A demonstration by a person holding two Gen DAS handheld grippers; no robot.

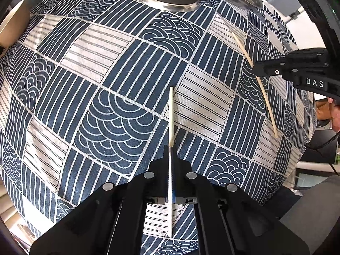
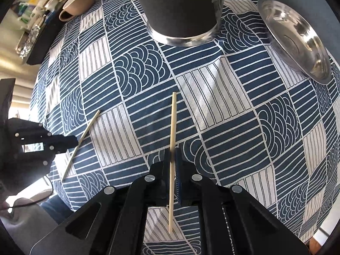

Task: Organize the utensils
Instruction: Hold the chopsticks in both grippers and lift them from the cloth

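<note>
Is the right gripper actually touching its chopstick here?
Touching. The right wrist view shows the right gripper shut on the chopstick, both pads pressed against its sides.

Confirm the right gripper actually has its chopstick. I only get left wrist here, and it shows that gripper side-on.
Observer: Yes. Right wrist view shows the right gripper shut on its chopstick, gripped partway along, with both ends sticking out.
Operator: Steel dish is cut off at my top edge. Anything in it?
Observer: The steel dish looks empty. It sits to the right of the dark holder.
Operator: And the beige sliver at my left edge?
Observer: That's a beige mug with a handle, near the far left corner of the cloth.
</note>
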